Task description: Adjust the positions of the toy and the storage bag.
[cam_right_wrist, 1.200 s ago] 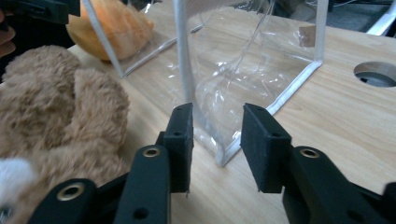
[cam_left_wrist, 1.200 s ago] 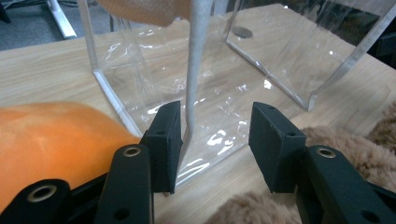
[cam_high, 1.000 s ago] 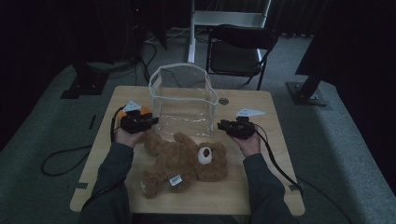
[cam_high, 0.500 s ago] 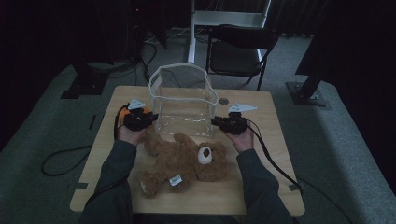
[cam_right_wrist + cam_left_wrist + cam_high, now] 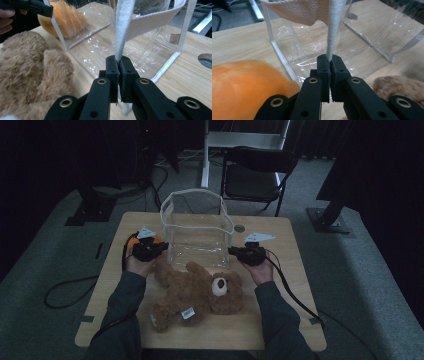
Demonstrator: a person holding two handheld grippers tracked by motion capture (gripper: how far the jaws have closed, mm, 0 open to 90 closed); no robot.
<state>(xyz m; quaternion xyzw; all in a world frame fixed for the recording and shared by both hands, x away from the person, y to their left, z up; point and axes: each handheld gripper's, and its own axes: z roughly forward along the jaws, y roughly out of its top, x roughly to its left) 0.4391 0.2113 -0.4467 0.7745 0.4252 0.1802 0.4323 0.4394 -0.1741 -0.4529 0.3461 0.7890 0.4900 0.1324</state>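
The person wears dark grey-green long sleeves (image 5: 125, 295) that reach the wrists. Each hand carries a black claw: the left claw (image 5: 161, 247) and the right claw (image 5: 232, 251) both bear a pale grey 3-cornered plate on top. A thick black cable (image 5: 292, 290) trails from the right one. Seen close, each claw (image 5: 329, 63) has 2 matte black jaws on black link arms set with brass-ringed rivets (image 5: 313, 80).
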